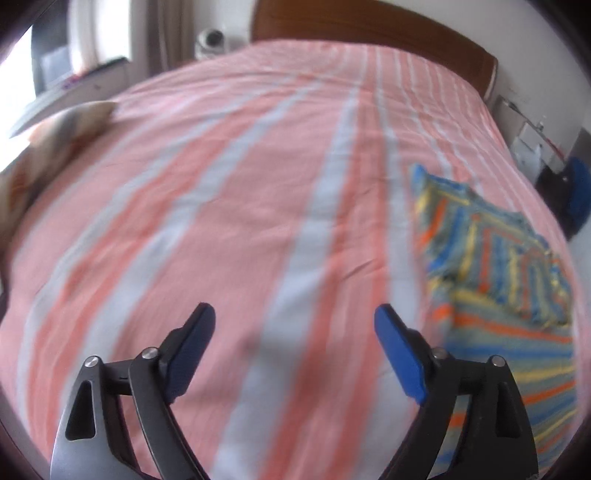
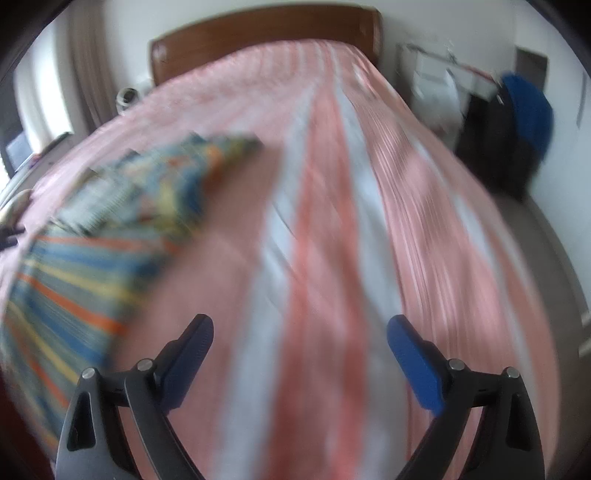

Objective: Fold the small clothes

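Observation:
A small garment with blue, orange, yellow and grey stripes (image 1: 495, 266) lies on the bed at the right of the left wrist view; it also shows in the right wrist view (image 2: 103, 236) at the left, blurred. Part of it is folded over on itself at the far end. My left gripper (image 1: 295, 314) is open and empty above the sheet, left of the garment. My right gripper (image 2: 299, 325) is open and empty above the sheet, right of the garment.
The bed has a pink and white striped sheet (image 1: 240, 184) and a brown wooden headboard (image 1: 369, 26). A folded patterned cloth (image 1: 55, 136) lies at the bed's left edge. A blue item (image 2: 528, 110) hangs by dark furniture on the right. A window (image 1: 48, 55) is at the left.

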{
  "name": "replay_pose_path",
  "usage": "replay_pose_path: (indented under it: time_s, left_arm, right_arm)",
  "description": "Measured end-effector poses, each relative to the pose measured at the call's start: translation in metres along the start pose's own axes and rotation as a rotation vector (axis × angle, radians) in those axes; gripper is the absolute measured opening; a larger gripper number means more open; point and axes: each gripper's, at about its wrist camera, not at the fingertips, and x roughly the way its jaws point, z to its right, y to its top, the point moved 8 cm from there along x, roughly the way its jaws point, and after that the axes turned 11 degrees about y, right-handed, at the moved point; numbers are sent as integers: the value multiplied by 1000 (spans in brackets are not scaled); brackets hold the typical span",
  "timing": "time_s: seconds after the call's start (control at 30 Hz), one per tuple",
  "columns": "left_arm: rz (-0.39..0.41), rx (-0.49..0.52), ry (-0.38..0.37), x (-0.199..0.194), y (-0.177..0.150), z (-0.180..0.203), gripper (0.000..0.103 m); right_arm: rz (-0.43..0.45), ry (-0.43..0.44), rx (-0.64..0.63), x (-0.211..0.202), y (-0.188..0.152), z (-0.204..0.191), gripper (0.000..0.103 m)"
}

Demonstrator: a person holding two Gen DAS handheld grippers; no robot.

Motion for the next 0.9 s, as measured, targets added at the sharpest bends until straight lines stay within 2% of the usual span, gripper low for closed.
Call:
replay_pose_path:
  time_s: [0.03, 0.1, 0.13, 0.17, 0.2, 0.23, 0.27, 0.3, 0.37, 0.53, 0.57, 0.6, 0.63, 0.67, 0.7, 0.8, 0.87, 0.9]
  left_arm:
    - [-5, -22, 3, 4, -10, -8, 90]
    - [-13, -66, -11, 13, -26, -18, 89]
    - [39, -64, -16, 13, -30, -19, 90]
    - [86, -51, -19, 11, -32, -16, 91]
    - [110, -36, -18, 11, -34, -13, 95]
    - [107, -25, -8, 12, -33, -11, 96]
    - [102, -12, 0, 14, -33, -8, 97]
    - [107, -6, 3, 14, -33, -8, 98]
    - [113, -13, -11, 12, -33, -10, 99]
    - [116, -19, -39, 11, -34, -13, 102]
    - [116, -16, -38, 10, -35, -13, 102]
    - [117, -14, -37, 9, -37, -14, 102]
    - [118, -14, -37, 9, -36, -14, 102]
    - [119, -15, -39, 8, -36, -14, 102]
    - [118, -15, -39, 8, -37, -14, 102]
    - [118, -12, -35, 10, -36, -12, 102]
    - [120, -9, -32, 10, -36, -12, 102]
    - [120, -11, -34, 9, -36, -12, 102]
  right_arm:
    - [18, 37, -14, -5, 16, -14, 95]
    - [23, 171, -19, -3, 54, -55, 93]
    - [9, 239, -9, 3, 69, -75, 92]
    - [-10, 295, 8, 12, 82, -91, 86]
    - [-48, 363, 43, 29, 96, -110, 75]
    - [-82, 402, 77, 44, 103, -121, 67]
    - [-136, 434, 132, 69, 111, -132, 55]
    - [-169, 440, 165, 85, 111, -137, 52]
    - [-222, 429, 238, 123, 113, -142, 51]
    - [-284, 411, 339, 173, 103, -144, 44]
    - [-301, 401, 352, 181, 98, -144, 35]
    - [-305, 388, 365, 187, 96, -144, 17]
    - [-289, 388, 367, 189, 99, -144, 5]
    - [-266, 405, 353, 188, 103, -146, 3]
    - [-235, 407, 307, 184, 113, -152, 3]
    - [-146, 330, 155, 175, 135, -158, 3]
    - [-157, 286, 108, 182, 135, -156, 4]
    - [-201, 285, 116, 192, 128, -154, 7]
